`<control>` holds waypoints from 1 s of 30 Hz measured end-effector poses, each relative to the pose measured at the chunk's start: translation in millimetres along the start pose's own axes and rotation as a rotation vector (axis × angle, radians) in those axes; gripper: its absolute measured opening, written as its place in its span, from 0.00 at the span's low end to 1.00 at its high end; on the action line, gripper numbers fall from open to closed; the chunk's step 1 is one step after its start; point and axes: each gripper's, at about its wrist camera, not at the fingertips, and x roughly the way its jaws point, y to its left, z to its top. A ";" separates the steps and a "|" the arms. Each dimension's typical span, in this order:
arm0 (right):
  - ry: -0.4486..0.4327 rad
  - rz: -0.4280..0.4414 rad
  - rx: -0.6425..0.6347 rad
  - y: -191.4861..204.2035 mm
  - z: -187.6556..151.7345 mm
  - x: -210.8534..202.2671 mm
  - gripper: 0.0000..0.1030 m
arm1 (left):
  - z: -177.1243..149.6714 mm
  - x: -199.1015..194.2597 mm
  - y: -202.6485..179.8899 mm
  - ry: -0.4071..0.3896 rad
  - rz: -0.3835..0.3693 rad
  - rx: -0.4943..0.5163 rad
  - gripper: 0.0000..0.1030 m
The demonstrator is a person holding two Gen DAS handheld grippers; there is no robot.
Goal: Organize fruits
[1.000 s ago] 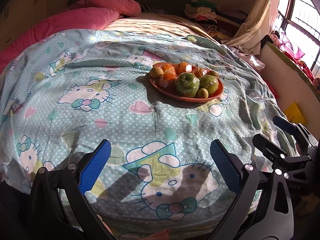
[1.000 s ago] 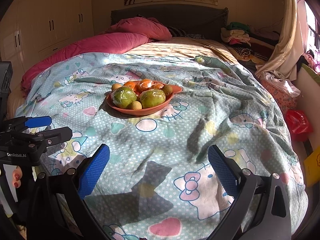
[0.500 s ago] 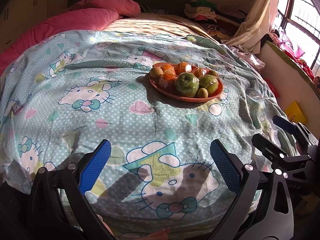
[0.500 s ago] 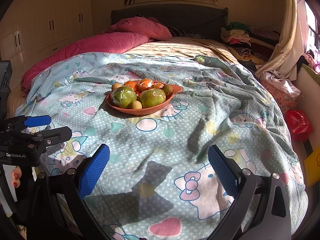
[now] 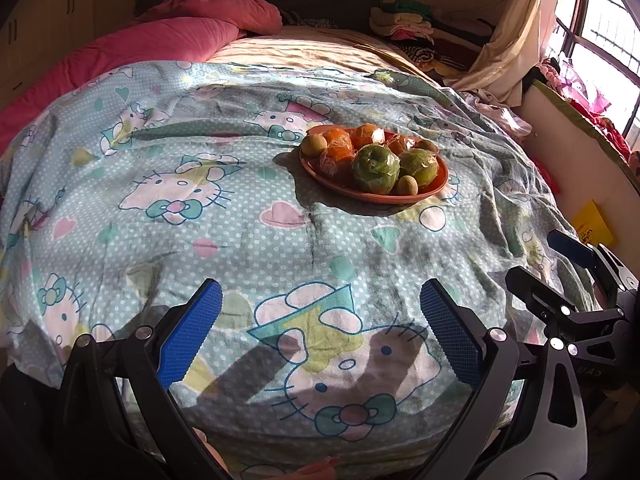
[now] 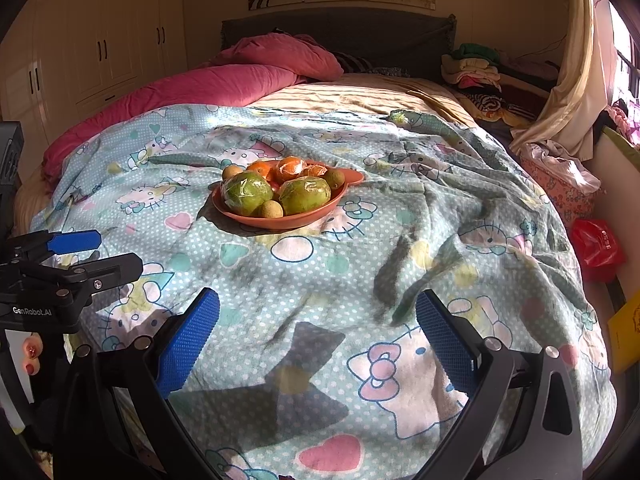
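An orange plate (image 5: 438, 184) (image 6: 352, 178) sits on the bed's blue cartoon-print cover. It holds two large green fruits wrapped in film (image 5: 375, 168) (image 6: 245, 193), several wrapped oranges (image 5: 338, 140) (image 6: 291, 168) and small brown fruits (image 5: 407, 185) (image 6: 272, 209). My left gripper (image 5: 320, 320) is open and empty over the cover's near edge, well short of the plate. My right gripper (image 6: 318, 326) is open and empty, also near the front edge. Each gripper shows at the side of the other's view, the right one (image 5: 560, 264) and the left one (image 6: 80, 256).
A pink quilt (image 6: 208, 88) and pillow (image 6: 288, 54) lie at the bed's far left. Piled clothes (image 6: 476, 68) and a curtain (image 6: 568, 80) are at the far right. A red bag (image 6: 598, 246) and a yellow packet (image 5: 594, 224) lie beside the bed on the right.
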 end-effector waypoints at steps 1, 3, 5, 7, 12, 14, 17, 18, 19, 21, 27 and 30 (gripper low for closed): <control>0.001 0.000 0.000 0.0 -0.2 0.2 0.96 | -0.3 0.2 -0.2 0.001 -0.001 0.000 0.91; 0.002 0.000 0.001 -0.5 -1.1 0.6 0.96 | -0.3 0.2 0.2 0.000 -0.002 0.001 0.91; 0.002 0.001 0.002 -0.6 -1.8 0.9 0.96 | -0.2 0.4 0.9 0.001 -0.002 0.001 0.91; 0.003 -0.001 0.004 -0.8 -1.9 1.1 0.96 | -0.1 0.5 0.0 0.002 -0.004 0.003 0.91; 0.006 0.001 0.009 -1.1 -4.0 2.7 0.96 | 0.5 0.0 -1.6 0.002 -0.007 0.016 0.91; 0.008 0.002 0.010 -1.5 -3.8 3.1 0.96 | 0.7 0.1 -2.6 0.003 -0.012 0.021 0.91; 0.011 -0.001 0.011 -1.8 -4.7 4.1 0.96 | 1.6 0.4 -3.4 0.003 -0.021 0.024 0.91; 0.013 -0.002 0.012 -1.8 -4.5 4.7 0.96 | 1.8 0.2 -3.3 0.001 -0.024 0.024 0.91; 0.014 -0.003 0.013 -1.9 -4.6 5.1 0.96 | 2.1 0.2 -3.2 -0.002 -0.028 0.021 0.91; 0.016 -0.002 0.016 -2.6 -4.9 6.0 0.96 | 2.8 0.1 -2.8 -0.005 -0.041 0.018 0.91; 0.028 -0.008 0.023 -4.9 -5.8 10.0 0.96 | 5.3 2.8 -0.2 -0.008 -0.011 0.012 0.91; 0.036 -0.009 0.033 -8.5 -6.1 13.4 0.96 | 8.6 5.1 3.8 -0.017 0.025 0.009 0.91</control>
